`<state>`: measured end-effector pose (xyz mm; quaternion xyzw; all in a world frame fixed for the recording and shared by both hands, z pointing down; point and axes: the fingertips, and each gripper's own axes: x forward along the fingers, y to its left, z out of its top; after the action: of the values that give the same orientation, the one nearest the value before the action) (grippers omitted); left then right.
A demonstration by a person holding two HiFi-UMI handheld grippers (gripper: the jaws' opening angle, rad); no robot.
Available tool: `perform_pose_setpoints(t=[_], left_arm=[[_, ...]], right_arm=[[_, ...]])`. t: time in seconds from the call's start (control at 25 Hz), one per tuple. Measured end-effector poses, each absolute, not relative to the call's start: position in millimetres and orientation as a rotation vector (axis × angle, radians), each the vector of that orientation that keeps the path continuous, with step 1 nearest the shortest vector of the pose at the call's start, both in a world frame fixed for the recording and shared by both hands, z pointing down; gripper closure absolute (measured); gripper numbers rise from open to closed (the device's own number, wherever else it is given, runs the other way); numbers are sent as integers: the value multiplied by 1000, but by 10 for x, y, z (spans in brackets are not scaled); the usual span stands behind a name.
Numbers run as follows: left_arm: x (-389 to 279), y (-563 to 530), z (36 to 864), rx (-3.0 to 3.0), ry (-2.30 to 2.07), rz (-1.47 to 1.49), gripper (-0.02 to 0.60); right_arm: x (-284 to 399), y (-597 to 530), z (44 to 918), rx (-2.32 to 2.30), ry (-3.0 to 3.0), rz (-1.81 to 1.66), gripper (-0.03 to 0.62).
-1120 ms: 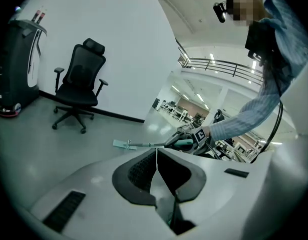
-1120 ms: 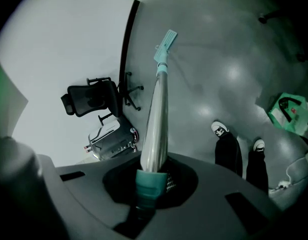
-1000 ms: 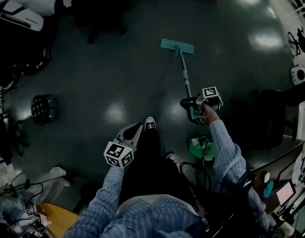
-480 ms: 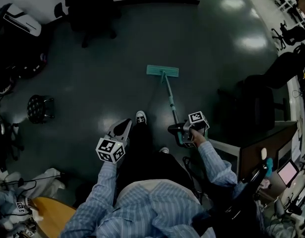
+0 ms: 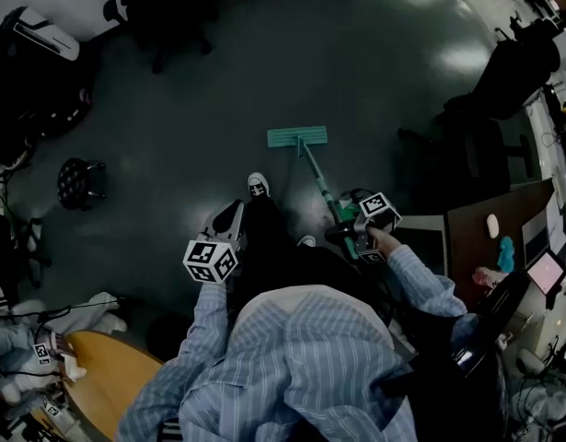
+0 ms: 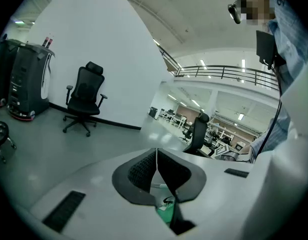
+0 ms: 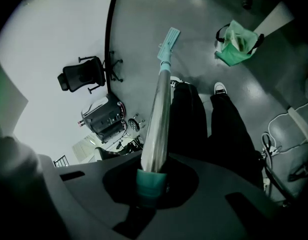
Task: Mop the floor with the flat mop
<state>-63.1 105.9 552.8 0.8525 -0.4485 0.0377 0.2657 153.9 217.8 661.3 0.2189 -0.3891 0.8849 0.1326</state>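
The flat mop's teal head (image 5: 297,137) lies flat on the dark floor just ahead of the person's shoe (image 5: 257,186). Its silver handle (image 5: 317,180) slants back to my right gripper (image 5: 349,233), which is shut on the handle's teal grip. In the right gripper view the handle (image 7: 159,109) runs from the jaws of the right gripper (image 7: 151,184) up to the mop head (image 7: 169,40), beside the person's dark trousers (image 7: 204,119). My left gripper (image 5: 225,230) hangs at the person's left side. Its pads (image 6: 143,170) meet with nothing between them, and the left gripper (image 6: 156,164) is shut.
A green bag (image 7: 238,44) sits on the floor near the person's feet. A black stool (image 5: 80,180) stands at the left and an office chair (image 6: 86,96) by the white wall. A dark desk (image 5: 503,219) is at the right, a wooden table (image 5: 108,385) at the lower left.
The mop head has slid back across the floor toward the person's feet. The person has stepped back, and the desk at the right has come into view.
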Motion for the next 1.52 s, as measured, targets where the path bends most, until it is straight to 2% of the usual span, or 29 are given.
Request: perform_pose_setpoints(t=[0.48,1.04,1.52], left_arm=[[-551,1531,5334,2322,-1276,77,572],[-497,1361,5230,2352,-1284,99,572],[-162,1288,5265,2385,-1201,140,572]], right_arm=[[1864,2817,6337,563,-1086,2531,569],[1779,2714,6296,525,-1109,2572,569],[1863,2746,6302,513,-1119,2599,569]])
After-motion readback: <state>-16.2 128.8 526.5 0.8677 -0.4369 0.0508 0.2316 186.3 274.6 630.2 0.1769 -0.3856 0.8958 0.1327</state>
